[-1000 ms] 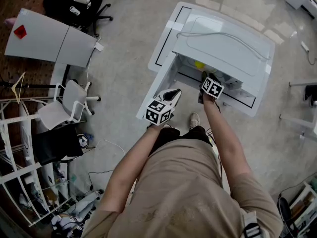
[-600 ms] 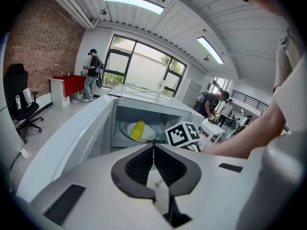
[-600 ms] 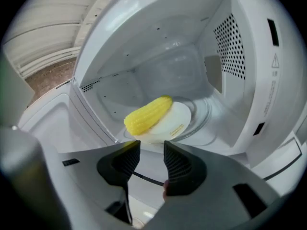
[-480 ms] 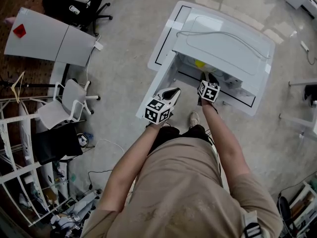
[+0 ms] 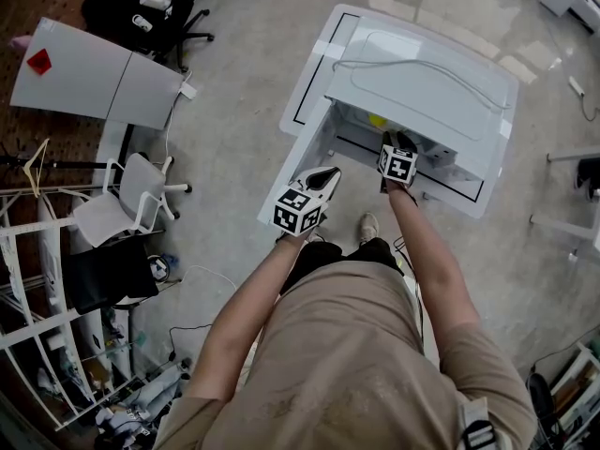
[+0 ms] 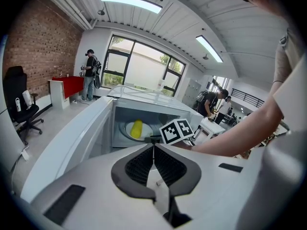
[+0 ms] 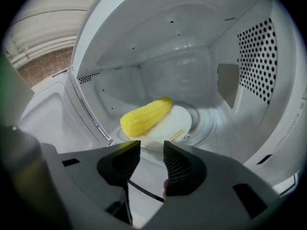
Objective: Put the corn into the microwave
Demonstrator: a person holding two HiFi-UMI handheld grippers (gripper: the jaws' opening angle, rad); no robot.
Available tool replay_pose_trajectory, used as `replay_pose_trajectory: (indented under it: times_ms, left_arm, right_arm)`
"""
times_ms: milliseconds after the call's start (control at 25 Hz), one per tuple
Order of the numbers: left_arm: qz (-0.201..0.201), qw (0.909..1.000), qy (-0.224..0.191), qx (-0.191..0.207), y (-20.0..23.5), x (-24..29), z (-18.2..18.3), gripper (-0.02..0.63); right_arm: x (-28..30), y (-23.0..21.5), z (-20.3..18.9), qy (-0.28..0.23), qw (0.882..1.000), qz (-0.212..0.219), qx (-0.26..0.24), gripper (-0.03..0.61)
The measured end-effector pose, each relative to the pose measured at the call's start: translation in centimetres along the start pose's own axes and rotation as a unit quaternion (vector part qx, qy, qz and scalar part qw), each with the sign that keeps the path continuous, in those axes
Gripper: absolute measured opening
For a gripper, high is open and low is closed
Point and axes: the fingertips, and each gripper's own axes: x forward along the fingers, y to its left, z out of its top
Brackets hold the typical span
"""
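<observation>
Corn (image 7: pixel 145 115) lies on plate (image 7: pixel 178 122) inside microwave (image 7: pixel 192 47), door (image 7: pixel 45 111) open. Right gripper (image 7: pixel 147 153) at the opening, jaws apart, just been narrowing, empty. Left gripper (image 6: pixel 153 147) closed, outside by door.

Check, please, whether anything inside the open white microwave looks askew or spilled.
Only mildly: the yellow corn cob lies diagonally across the small round white plate, its left end overhanging the rim. Nothing spilled.

Corn (image 5: pixel 377 121) mostly hidden under microwave (image 5: pixel 422 82) top — plate (image 7: pixel 178 121) print unreadable
</observation>
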Motion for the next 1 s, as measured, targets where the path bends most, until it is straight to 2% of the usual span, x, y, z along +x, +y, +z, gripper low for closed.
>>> replay_pose_trajectory:
  times_ms: [320, 520, 680, 1000]
  left_arm:
    - [-0.010, 0.9999, -0.014, 0.003, -1.2, 0.0, 0.8, 0.006]
    - [-0.024, 0.9986, -0.047, 0.005, -2.7, -0.5, 2.9, 0.006]
    - [-0.026, 0.9962, -0.082, 0.007, -3.8, -1.4, 5.3, 0.006]
    - [-0.002, 0.9906, -0.135, 0.024, -4.8, -3.6, 10.7, 0.006]
  right_arm:
    - [-6.0, 1.3, 1.3, -0.031, 0.997, 0.069, 0.004, 0.156]
    - [-13.3, 1.7, 3.6, -0.064, 0.990, 0.120, 0.034, 0.156]
    - [-19.6, 1.7, 6.4, -0.097, 0.984, 0.150, 0.025, 0.156]
    - [-30.1, 0.1, 13.7, -0.179, 0.971, 0.154, -0.024, 0.158]
